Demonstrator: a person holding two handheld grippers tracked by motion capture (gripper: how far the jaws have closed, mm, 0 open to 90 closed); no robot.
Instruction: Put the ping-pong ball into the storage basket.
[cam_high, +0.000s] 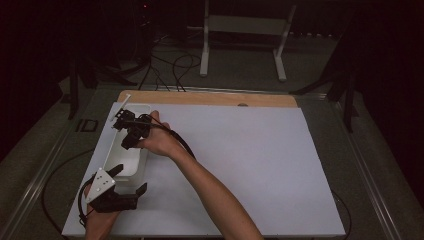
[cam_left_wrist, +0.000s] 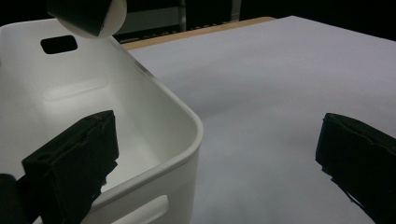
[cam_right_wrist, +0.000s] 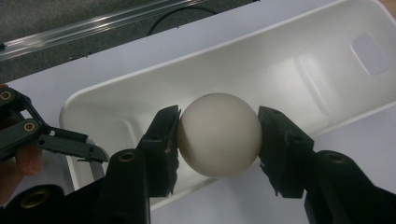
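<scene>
The right tongs (cam_right_wrist: 218, 140) clamp a white ball (cam_right_wrist: 219, 134) across its widest part, above the bin (cam_right_wrist: 280, 60). Smooth and probably light, it could squirt free off-centre. The left tongs (cam_left_wrist: 215, 158) gape empty, straddling the bin's near corner on the bench (cam_high: 250, 150).

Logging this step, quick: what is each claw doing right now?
Left claw: open, straddling the near corner of the white bin, pads not pressing it.
Right claw: shut on the white ball, above the bin.
</scene>
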